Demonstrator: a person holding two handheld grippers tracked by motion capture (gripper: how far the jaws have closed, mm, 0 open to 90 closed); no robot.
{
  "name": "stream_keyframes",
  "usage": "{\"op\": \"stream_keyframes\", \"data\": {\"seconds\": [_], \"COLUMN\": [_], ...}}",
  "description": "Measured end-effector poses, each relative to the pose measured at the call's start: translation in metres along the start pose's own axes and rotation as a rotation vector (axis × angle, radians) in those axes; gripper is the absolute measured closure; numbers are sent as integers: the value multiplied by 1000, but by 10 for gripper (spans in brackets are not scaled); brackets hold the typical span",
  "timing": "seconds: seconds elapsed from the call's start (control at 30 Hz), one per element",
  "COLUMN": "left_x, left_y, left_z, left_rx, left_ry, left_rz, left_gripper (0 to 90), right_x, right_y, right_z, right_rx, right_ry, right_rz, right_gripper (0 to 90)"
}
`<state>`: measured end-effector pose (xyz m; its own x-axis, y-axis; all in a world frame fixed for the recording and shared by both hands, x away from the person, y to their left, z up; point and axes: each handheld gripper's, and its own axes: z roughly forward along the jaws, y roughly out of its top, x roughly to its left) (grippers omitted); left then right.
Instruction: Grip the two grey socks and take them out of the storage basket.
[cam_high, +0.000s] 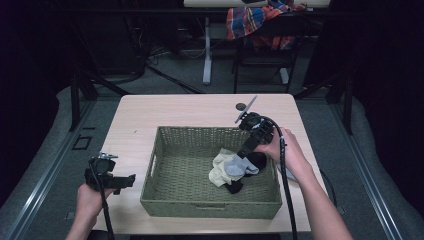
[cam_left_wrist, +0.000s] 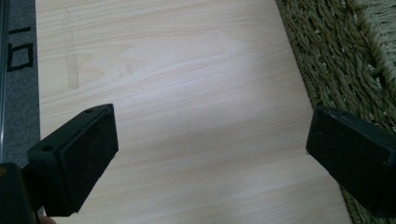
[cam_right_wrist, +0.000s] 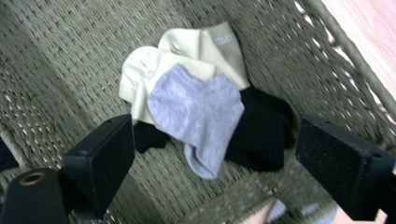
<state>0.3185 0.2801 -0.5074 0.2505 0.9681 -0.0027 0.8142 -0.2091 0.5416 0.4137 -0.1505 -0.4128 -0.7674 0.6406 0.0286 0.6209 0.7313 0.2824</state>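
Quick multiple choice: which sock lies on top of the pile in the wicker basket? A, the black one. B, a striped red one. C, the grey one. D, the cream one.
C: in the right gripper view the grey sock overlaps both the cream sock and the black sock in the basket, with the right gripper open above them.

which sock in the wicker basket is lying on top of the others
The light grey sock lies on top, overlapping the cream socks and the black socks beneath it in the woven green basket.
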Motion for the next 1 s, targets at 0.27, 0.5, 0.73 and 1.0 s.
{"op": "stream_keyframes", "data": {"seconds": [0.27, 0.5, 0.73, 1.0], "left_x": [0, -1, -1, 1], "left_y": [1, 1, 1, 0], "left_z": [0, -1, -2, -2], "left_rx": [1, -5, -8, -4], "left_ry": [-5, -3, -5, -3], "left_rz": [2, 5, 3, 2], "left_gripper": [24, 24, 23, 23], "right_x": [7, 10, 13, 14], "right_y": [-3, -6, -7, -6], "right_z": [26, 42, 58, 73], "right_rx": [85, 147, 198, 248], "right_ry": [-29, -25, -27, -49], "right_rz": [-12, -14, -15, -9], "right_gripper": [246, 404, 444, 492]}}
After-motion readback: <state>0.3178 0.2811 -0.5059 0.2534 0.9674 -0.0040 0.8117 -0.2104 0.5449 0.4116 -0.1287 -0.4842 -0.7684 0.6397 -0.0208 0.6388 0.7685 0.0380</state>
